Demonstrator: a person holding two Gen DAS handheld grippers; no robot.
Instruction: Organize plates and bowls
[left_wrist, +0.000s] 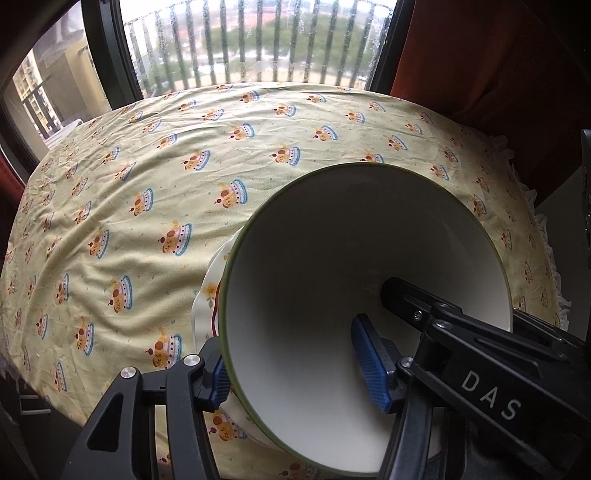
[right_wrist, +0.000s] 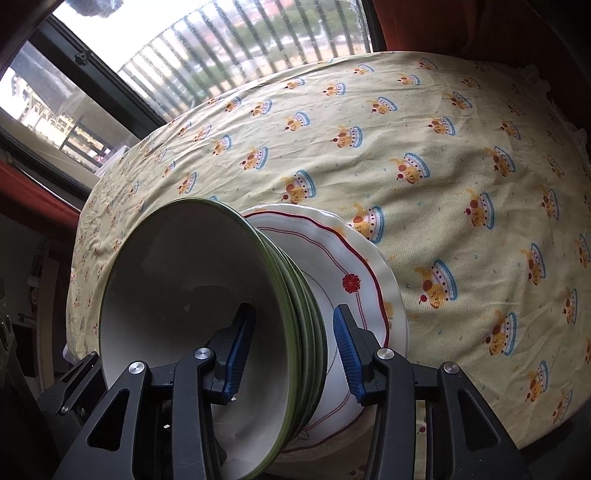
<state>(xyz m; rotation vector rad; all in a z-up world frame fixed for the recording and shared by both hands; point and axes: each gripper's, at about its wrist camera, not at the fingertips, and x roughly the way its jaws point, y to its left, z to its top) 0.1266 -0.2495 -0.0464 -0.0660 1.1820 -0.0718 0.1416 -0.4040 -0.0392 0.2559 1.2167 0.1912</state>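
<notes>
The left gripper (left_wrist: 299, 369) stands wide open, its jaws straddling the near rim of the top bowl (left_wrist: 332, 258). The right gripper (right_wrist: 293, 354) is likewise open astride the stacked green-rimmed bowls (right_wrist: 295, 302), one finger inside the top bowl. The stack sits on red-trimmed plates (right_wrist: 354, 266) at the near edge of the cloth-covered worktop (right_wrist: 443, 147), below a window (left_wrist: 258, 40).

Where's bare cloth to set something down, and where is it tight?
The patterned tablecloth lies bare from the green-rimmed bowl stack out to the window and to both side edges. It is crowded only at the near edge, where the bowls sit on the red-trimmed plate, with the left gripper and right gripper straddling the bowl rims.
</notes>
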